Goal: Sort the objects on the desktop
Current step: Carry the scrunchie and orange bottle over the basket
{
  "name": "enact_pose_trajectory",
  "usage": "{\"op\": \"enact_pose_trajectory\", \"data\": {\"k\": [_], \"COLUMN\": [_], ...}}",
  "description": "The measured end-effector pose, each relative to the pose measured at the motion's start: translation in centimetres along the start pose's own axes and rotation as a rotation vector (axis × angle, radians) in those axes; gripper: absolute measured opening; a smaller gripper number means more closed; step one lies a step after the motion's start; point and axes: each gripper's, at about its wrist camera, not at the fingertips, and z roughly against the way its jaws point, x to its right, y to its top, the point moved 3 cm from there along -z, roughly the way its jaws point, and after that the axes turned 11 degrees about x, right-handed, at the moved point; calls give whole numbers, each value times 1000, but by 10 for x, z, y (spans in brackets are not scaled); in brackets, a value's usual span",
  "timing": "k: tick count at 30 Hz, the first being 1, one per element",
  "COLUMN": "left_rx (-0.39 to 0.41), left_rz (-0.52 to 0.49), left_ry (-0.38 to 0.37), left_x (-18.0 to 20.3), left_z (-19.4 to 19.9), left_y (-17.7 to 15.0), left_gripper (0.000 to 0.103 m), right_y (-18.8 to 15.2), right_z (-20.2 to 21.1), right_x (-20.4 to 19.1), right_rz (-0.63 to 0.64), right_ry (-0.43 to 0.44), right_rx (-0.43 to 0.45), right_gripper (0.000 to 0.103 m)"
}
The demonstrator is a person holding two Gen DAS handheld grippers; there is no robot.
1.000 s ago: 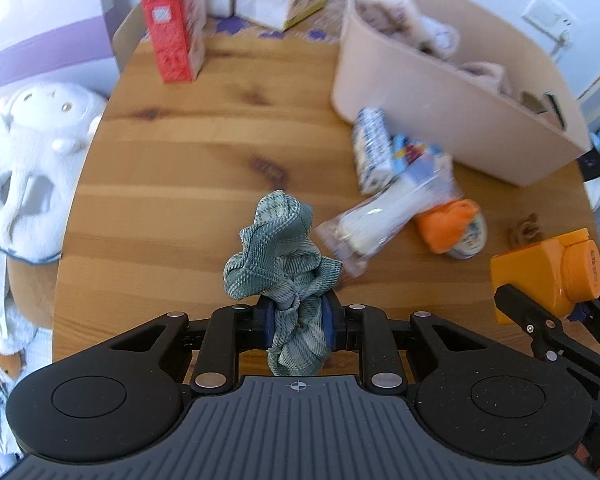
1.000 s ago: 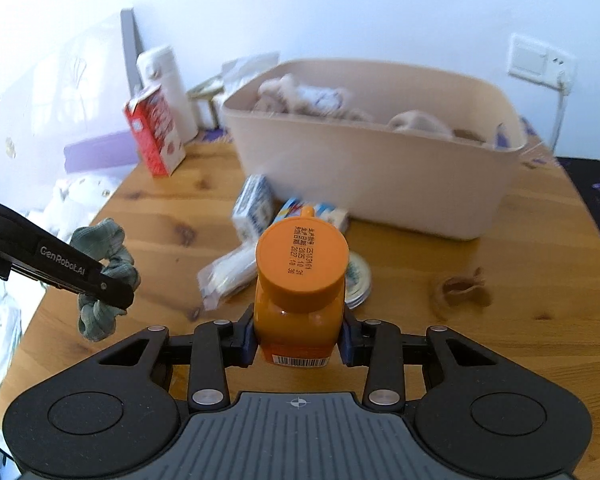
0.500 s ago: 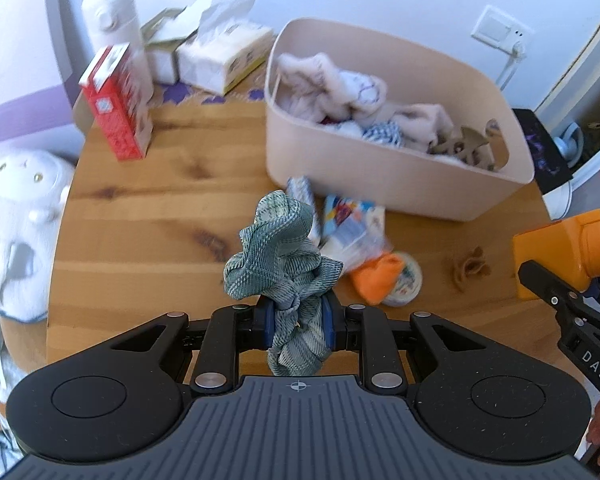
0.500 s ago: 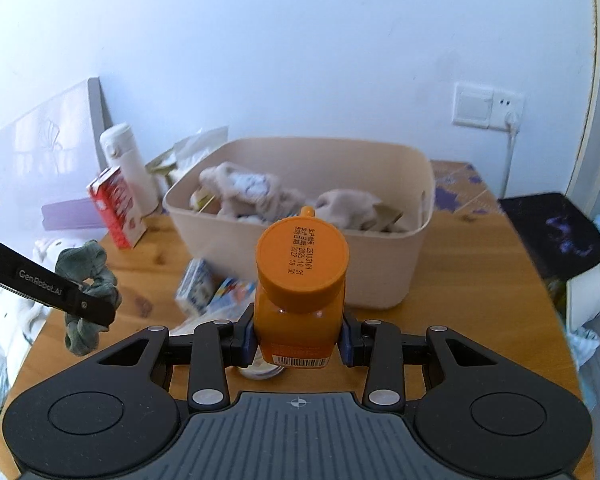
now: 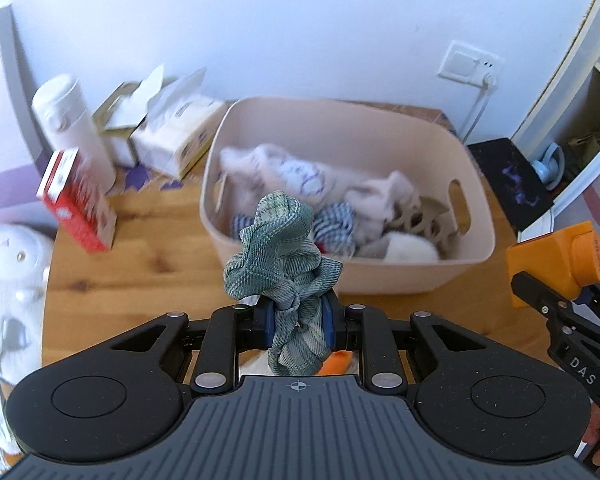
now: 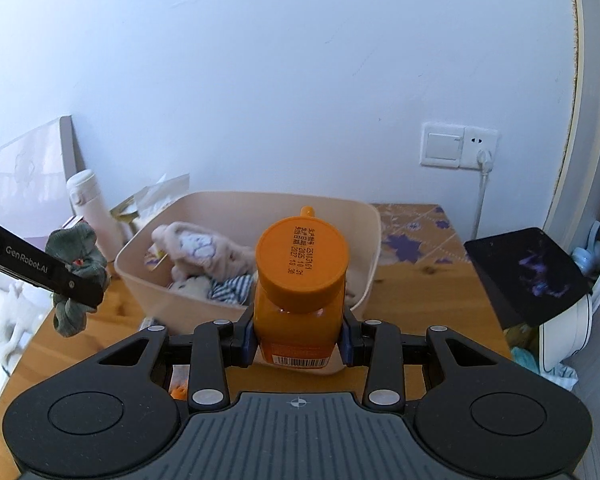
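My left gripper [image 5: 298, 326] is shut on a green plaid scrunchie [image 5: 280, 248], held in the air in front of the beige bin [image 5: 400, 280]. The scrunchie [image 6: 76, 276] also shows at the left of the right wrist view, pinched by the left gripper's black finger. My right gripper [image 6: 298, 344] is shut on an orange bottle [image 6: 300, 280] with an orange cap, held up before the bin [image 6: 140, 284]. The bottle [image 5: 552, 264] appears at the right edge of the left wrist view. The bin holds soft toys and cloths.
On the wooden table [image 5: 132, 280] stand a red carton [image 5: 76, 200], a white flask [image 5: 72, 124] and tissue boxes [image 5: 172, 136] at the back left. A white plush [image 5: 8, 276] lies off the left edge. A black pad [image 6: 528, 276] sits right of the table.
Both grippers rose and moved toward the bin with their objects still held. The loose items on the table dropped out of sight beneath the grippers, and the bin's inside came into view.
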Motion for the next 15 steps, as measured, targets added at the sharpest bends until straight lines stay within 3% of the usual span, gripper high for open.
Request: {"op": "enact_pose_trajectory", "data": {"k": [15], "left_rx": [41], "left_rz": [-93], "left_ry": [-4], "left_x": [30], "left_z": [-56], "left_y": [42], "left_gripper": [23], "right_y": [32], "right_z": [-53], "right_x": [15], "right_rz": [80], "right_ry": [21], "right_rx": [34], "right_gripper": [36]}}
